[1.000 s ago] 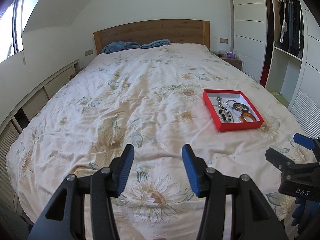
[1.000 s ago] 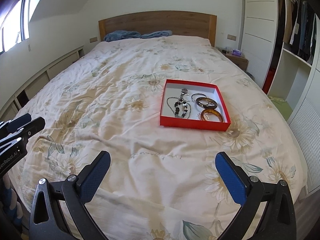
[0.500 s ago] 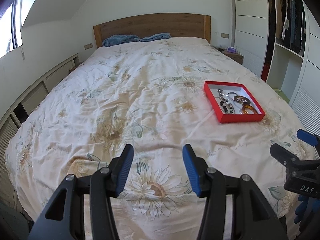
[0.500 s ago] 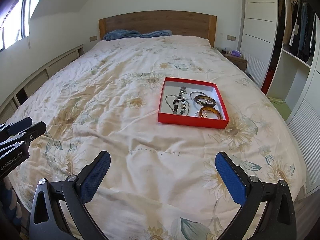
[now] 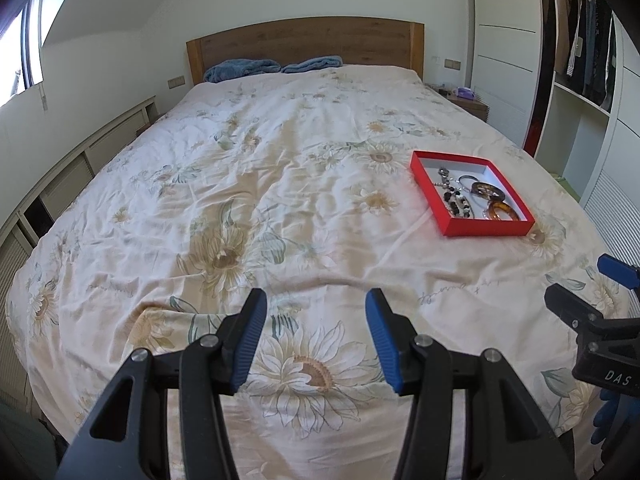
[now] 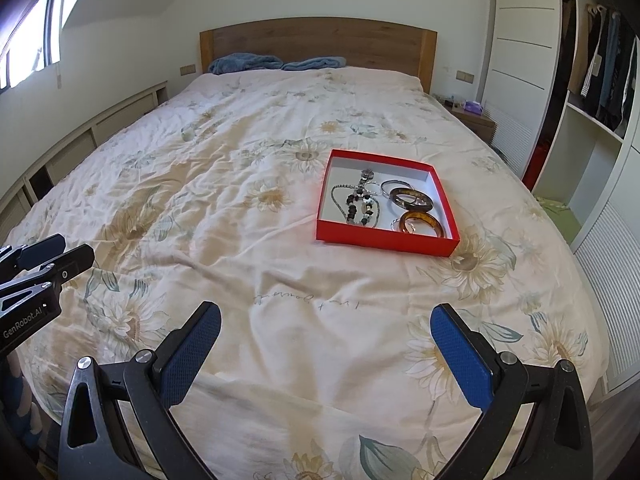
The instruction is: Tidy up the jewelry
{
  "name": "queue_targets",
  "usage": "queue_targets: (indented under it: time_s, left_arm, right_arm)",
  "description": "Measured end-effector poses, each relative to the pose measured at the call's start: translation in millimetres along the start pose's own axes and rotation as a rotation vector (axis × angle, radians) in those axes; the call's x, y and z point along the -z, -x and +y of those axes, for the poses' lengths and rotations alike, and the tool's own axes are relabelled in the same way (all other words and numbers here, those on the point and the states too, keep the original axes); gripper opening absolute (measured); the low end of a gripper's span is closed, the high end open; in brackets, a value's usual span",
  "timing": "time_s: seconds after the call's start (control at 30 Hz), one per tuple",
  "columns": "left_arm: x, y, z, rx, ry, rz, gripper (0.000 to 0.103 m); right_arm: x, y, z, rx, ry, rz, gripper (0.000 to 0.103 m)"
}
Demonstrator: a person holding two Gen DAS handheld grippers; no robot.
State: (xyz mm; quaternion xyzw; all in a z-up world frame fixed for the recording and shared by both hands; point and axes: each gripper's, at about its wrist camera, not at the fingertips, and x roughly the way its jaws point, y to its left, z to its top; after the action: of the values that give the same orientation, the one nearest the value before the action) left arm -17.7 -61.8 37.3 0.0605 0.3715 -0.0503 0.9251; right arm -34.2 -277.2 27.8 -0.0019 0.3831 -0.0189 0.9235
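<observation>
A shallow red box [image 6: 380, 240] [image 5: 486, 227] lies on the flowered bedspread, right of the bed's middle. Inside it are a beaded necklace [image 6: 358, 202] [image 5: 454, 198], a dark bangle [image 6: 412, 198], an amber bangle [image 6: 424, 222] [image 5: 502, 211] and thin silver rings. My right gripper [image 6: 326, 344] hangs open over the near part of the bed, well short of the box, nothing between its blue pads. My left gripper [image 5: 316, 336] is open too, over a sunflower print, far left of the box and empty.
The bedspread [image 5: 280, 184] covers a wide bed with a wooden headboard [image 6: 316, 42] and blue folded towels [image 6: 276, 62]. A bedside table [image 6: 474, 118] and an open wardrobe [image 6: 596, 92] stand on the right. Low cabinets [image 5: 60, 176] run along the left wall.
Both views have tilted slightly, so the box sits a little lower in them. Both grippers stay open and empty, and the jewelry has not moved.
</observation>
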Motion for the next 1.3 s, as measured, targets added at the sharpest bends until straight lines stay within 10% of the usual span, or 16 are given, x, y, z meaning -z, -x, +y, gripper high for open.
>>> queue_targets:
  time_s: [1.3]
  left_arm:
    - [9, -14, 5, 0.014, 0.015, 0.035, 0.050]
  right_arm:
    - [4, -10, 9, 0.003, 0.015, 0.031, 0.103]
